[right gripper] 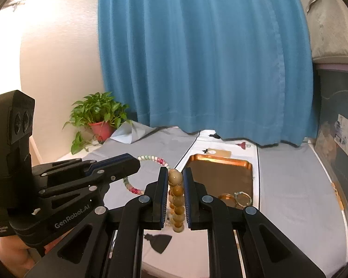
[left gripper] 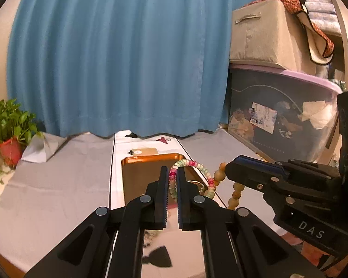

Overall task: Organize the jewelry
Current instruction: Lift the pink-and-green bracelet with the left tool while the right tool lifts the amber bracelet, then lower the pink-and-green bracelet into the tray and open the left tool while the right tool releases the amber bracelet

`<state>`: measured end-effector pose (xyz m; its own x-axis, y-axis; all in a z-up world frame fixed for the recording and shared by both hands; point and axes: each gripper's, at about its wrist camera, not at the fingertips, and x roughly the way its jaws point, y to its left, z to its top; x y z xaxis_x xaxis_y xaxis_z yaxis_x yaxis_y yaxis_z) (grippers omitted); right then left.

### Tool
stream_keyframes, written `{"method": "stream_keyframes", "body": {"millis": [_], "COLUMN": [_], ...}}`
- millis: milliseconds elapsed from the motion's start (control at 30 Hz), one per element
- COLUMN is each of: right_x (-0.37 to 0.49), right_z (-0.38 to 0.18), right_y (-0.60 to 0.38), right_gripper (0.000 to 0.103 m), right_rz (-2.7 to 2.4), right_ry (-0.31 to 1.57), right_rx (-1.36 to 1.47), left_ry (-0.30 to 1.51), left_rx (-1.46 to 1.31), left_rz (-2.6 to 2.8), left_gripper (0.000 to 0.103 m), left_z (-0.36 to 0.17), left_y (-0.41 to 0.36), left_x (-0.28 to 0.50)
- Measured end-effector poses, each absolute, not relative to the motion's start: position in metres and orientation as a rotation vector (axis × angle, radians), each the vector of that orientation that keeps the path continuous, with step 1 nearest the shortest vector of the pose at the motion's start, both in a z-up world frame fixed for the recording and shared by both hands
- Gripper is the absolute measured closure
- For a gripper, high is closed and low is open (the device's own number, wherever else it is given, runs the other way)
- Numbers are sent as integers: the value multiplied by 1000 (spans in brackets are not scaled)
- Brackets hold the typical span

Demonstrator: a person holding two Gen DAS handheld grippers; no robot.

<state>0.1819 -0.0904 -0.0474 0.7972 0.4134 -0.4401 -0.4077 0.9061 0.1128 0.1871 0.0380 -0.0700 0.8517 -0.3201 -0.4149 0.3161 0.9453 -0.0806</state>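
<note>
My left gripper (left gripper: 172,170) is shut on a bracelet of pink, green and white beads (left gripper: 190,163), whose loop arches to the right above the copper tray (left gripper: 139,169). Beside it, my right gripper (left gripper: 229,169) holds a bracelet of tan round beads (left gripper: 237,188). In the right wrist view my right gripper (right gripper: 175,172) is shut on the tan bead bracelet (right gripper: 176,194), which hangs between the pads. To its left, my left gripper (right gripper: 134,164) carries the pastel bracelet (right gripper: 150,158). The copper tray (right gripper: 220,171) holds an amber bangle (right gripper: 227,198) and a greenish one (right gripper: 243,197).
A grey cloth (right gripper: 290,185) covers the table, with a white strip (left gripper: 118,153) under the tray. A potted plant (right gripper: 99,115) stands at the back left, a blue curtain (left gripper: 127,58) behind. A lidded storage bin (left gripper: 278,120) under a beige fabric box (left gripper: 262,34) closes off the right.
</note>
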Motion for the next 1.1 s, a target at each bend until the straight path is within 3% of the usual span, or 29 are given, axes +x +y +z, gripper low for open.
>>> {"method": "stream_keyframes", "body": {"millis": [767,1100], "right_x": [331,391], "right_z": [-88,-166], "right_y": [-100,-113], "right_gripper": [90,90], "right_rz": [446,432], "right_ry": [444,572], "right_rx": [-4,36], "left_ry": [456,620], "left_rx": [-117,-148], "left_rz": [-364,-283], "left_gripper": [99,99], "left_z": [-115,-188], "left_y": [66,65], "left_x": [334,398]}}
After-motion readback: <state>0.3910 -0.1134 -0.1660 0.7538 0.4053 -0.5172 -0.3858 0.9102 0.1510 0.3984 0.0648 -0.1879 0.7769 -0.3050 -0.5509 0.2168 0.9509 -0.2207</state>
